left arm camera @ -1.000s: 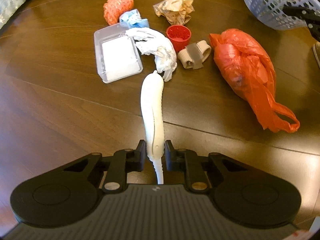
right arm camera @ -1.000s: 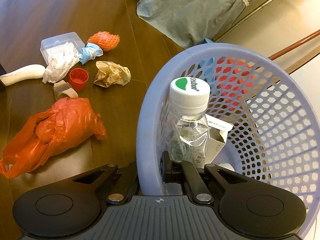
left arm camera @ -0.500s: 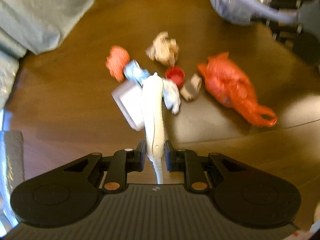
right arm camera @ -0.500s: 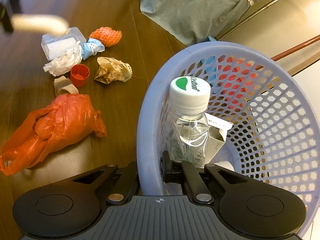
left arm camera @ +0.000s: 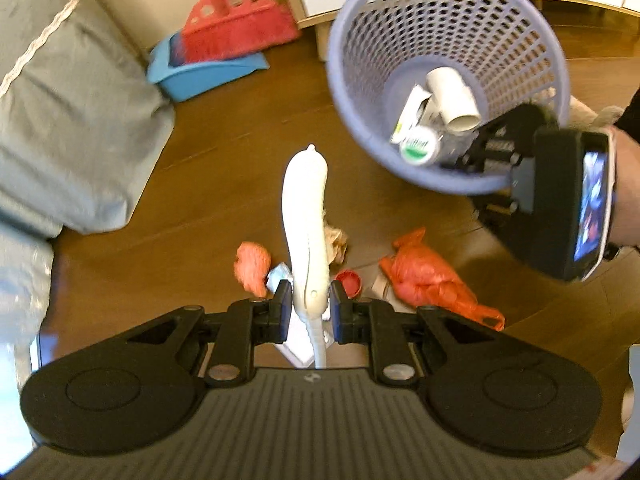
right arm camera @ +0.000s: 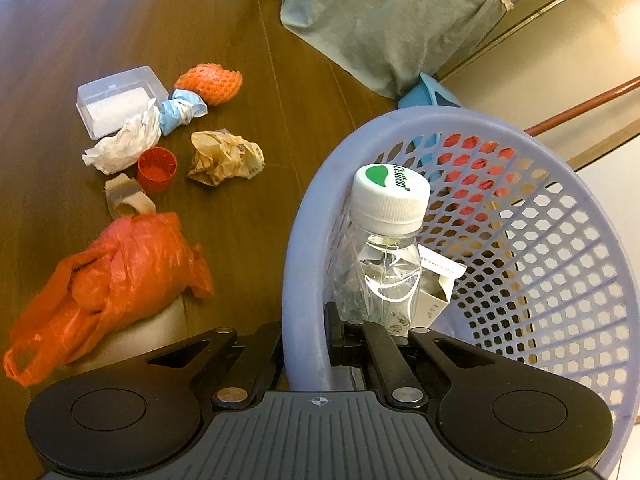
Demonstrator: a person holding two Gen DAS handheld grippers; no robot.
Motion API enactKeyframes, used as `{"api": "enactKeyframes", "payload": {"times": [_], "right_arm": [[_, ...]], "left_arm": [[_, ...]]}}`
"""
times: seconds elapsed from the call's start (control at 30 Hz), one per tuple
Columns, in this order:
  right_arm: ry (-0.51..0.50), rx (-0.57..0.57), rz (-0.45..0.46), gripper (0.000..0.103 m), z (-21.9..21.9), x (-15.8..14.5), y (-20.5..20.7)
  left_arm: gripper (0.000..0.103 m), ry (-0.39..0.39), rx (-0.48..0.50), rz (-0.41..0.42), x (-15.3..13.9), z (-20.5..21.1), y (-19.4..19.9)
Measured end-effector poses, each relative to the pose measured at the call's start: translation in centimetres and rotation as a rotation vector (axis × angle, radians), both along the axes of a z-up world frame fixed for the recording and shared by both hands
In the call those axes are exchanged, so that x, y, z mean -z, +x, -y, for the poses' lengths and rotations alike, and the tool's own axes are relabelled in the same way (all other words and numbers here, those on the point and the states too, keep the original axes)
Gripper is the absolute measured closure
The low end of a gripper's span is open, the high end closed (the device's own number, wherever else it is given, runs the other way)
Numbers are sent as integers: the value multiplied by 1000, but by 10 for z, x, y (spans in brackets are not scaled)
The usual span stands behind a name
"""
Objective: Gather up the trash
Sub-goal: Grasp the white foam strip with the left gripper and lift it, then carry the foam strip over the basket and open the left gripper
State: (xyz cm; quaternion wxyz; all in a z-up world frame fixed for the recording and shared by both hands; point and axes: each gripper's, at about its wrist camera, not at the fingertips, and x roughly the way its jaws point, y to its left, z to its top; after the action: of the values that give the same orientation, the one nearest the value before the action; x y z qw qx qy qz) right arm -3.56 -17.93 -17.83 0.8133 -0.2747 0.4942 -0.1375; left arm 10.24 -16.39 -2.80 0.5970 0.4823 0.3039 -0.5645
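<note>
Long white curved plastic piece (left arm camera: 306, 216) is sticking up, clamped at its lower end, above the worktop (right arm camera: 120, 12). Lilac perforated basket (right arm camera: 560, 280) is sitting tilted, holding a clear capped bottle (right arm camera: 384, 248), carton and white tube (left arm camera: 452, 98). Orange bag (right arm camera: 120, 276), red cap (right arm camera: 157, 168), crumpled brown paper (right arm camera: 224, 158), white wrapper (right arm camera: 124, 144), clear box (right arm camera: 116, 100), orange net (right arm camera: 210, 82) are lying clustered on the worktop.

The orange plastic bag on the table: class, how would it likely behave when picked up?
The orange plastic bag looks crumpled and thin, so probably floppy, sagging from any grip. Its loose handle loop would likely dangle. It seems bulged, perhaps stuffed, yet likely light; its contents cannot be seen.
</note>
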Motion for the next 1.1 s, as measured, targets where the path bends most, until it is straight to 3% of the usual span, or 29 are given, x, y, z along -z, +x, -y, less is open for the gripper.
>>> {"api": "enactKeyframes", "payload": {"times": [1.1], "right_arm": [[20,-38,23,103,-19,-2,19]], "left_arm": [[87,-24,63,-65,-17,63,-40]]}}
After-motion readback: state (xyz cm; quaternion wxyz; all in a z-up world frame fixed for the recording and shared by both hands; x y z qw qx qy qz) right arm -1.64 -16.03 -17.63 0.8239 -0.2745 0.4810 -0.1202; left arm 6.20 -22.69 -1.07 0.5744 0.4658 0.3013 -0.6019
